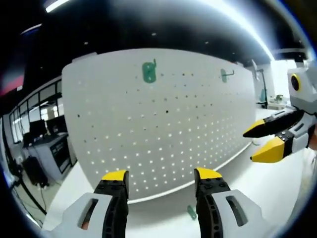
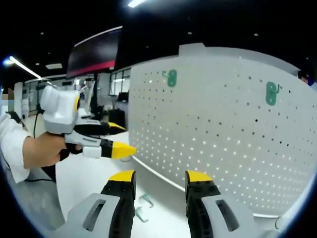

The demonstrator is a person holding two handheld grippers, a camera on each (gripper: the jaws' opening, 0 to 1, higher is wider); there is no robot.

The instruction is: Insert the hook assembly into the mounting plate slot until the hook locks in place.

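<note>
A white pegboard [image 1: 163, 124] stands upright on the white table, also seen in the right gripper view [image 2: 223, 129]. Two green hooks hang near its top: one at the upper middle [image 1: 149, 72] [image 2: 271, 93], the other nearer its end [image 1: 226, 75] [image 2: 171, 78]. A loose green hook [image 1: 191, 212] lies on the table by the board's foot; two such pieces [image 2: 146, 200] [image 2: 140, 214] lie between my right jaws. My left gripper [image 1: 161, 174] is open and holds nothing, facing the board. My right gripper [image 2: 160, 176] is open too. Each shows in the other's view [image 1: 251, 145] [image 2: 128, 139].
The white tabletop [image 1: 257, 188] runs along the board's base. A hand [image 2: 42, 148] with a white sleeve holds the left gripper. Desks with monitors [image 1: 49, 144] stand off to the left in a dark office; a wall screen [image 2: 94, 52] hangs behind.
</note>
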